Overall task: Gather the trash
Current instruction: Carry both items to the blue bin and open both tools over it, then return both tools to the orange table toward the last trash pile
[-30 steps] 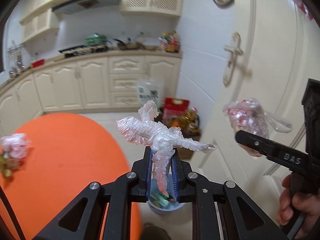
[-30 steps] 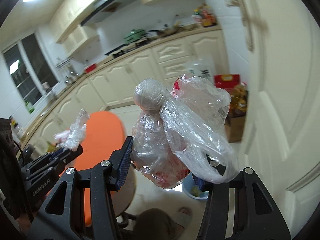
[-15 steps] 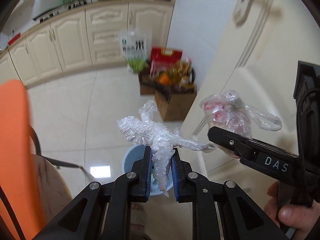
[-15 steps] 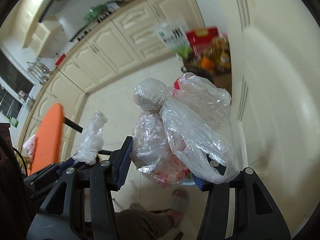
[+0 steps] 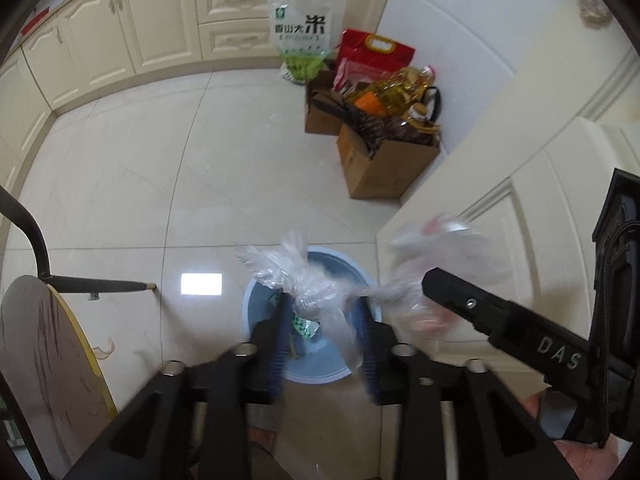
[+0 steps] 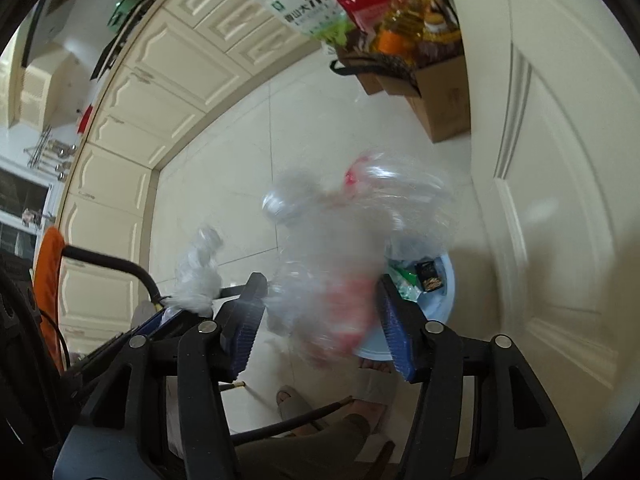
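Both tongs, left tongs (image 5: pixel 322 336) and right tongs (image 6: pixel 318 320), are now opening, releasing plastic wrap (image 5: pixel 304 280) and bag (image 6: pixel 340 240) above the bin (image 5: pixel 256 300) at six o'clock.

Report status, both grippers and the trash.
Left gripper opening, wrap between pads. Right gripper opening, bag between pads. Both over bin. Nothing in the way.

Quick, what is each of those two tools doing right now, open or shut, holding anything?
Left tool: jaws opening, crumpled clear wrap loose between them, above the blue bin.
Right tool: jaws opening, blurred plastic bag slipping out between them.
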